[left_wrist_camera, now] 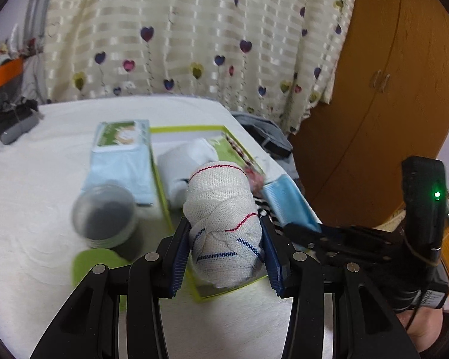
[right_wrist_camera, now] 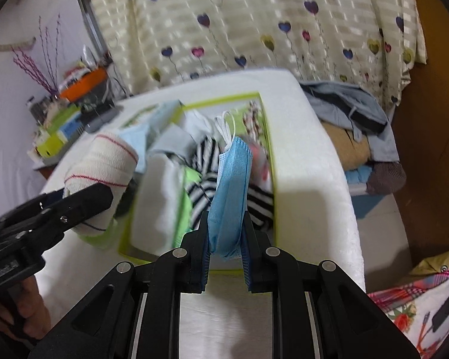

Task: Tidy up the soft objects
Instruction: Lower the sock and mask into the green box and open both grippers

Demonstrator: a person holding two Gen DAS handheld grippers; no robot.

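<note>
Left tool clamped on a rolled white knitted cloth with red and blue stitch lines, both blue pads pressed into its sides. Held above the near edge of a lime-green-rimmed box on the white tabletop. Inside the box, at 12 o'clock from the roll, lay a folded white cloth; at 2 o'clock, black-and-white striped fabric. Outside the box, at 10 o'clock from the roll, stood a round lidded tin, with a pale blue wipes pack just beyond it. Right tool pinched shut on a folded blue face mask, white ear loops sticking up at 12 o'clock, hanging over the near part of the same box. Seen from the right wrist, the left tool and its roll at 9 o'clock, near the box's left wall. Heart-patterned curtain behind the tabletop.
</note>
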